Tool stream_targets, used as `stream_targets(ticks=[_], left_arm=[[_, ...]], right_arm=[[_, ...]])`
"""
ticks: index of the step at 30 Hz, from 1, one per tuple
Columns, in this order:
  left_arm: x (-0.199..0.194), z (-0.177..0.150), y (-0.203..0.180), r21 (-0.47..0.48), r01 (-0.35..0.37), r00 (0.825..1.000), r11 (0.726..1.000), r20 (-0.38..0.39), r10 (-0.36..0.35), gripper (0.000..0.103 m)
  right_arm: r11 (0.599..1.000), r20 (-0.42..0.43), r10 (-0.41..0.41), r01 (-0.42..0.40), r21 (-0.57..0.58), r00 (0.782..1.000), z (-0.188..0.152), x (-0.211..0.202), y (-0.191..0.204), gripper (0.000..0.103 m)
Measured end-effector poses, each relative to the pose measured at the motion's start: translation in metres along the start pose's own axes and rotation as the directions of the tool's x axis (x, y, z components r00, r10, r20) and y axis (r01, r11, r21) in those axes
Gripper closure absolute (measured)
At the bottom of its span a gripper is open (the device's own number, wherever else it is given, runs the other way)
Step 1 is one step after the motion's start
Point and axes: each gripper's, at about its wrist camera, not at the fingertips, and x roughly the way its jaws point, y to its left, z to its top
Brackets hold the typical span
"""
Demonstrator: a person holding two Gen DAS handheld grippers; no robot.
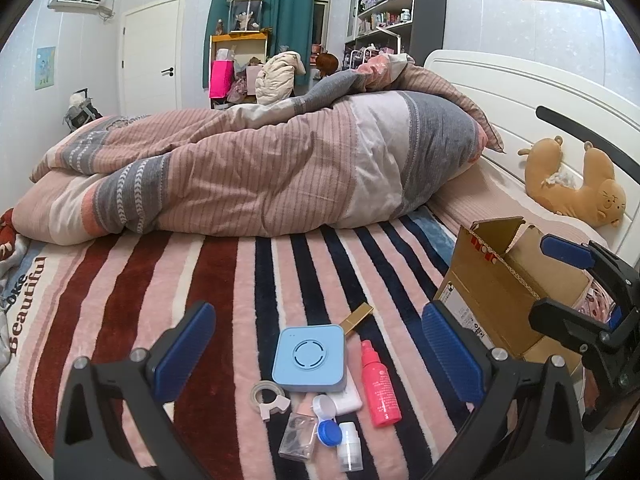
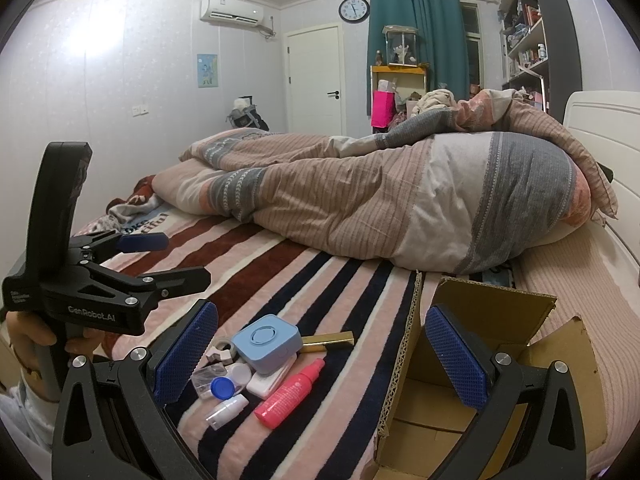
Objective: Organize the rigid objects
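A pile of small items lies on the striped blanket: a light blue square device, a pink spray bottle, a gold tube, a tape roll, a contact lens case, a small white bottle and a clear plastic case. An open cardboard box stands to their right. My left gripper is open above the pile. My right gripper is open, straddling the box's left wall.
A rolled striped duvet lies across the bed behind the items. A plush toy leans on the white headboard. The right gripper shows at the left wrist view's right edge; the left gripper shows at the right wrist view's left.
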Motion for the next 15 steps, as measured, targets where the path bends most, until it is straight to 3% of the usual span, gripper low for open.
stream_targets(ticks=[15], left_arm=[[-0.001,0.002,0.015,-0.002,0.032,0.999,0.999,0.028,-0.032,0.0]], right_arm=[[0.999,0.016,-0.036,0.036,0.002,0.999,0.008,-0.007,0.001,0.0]])
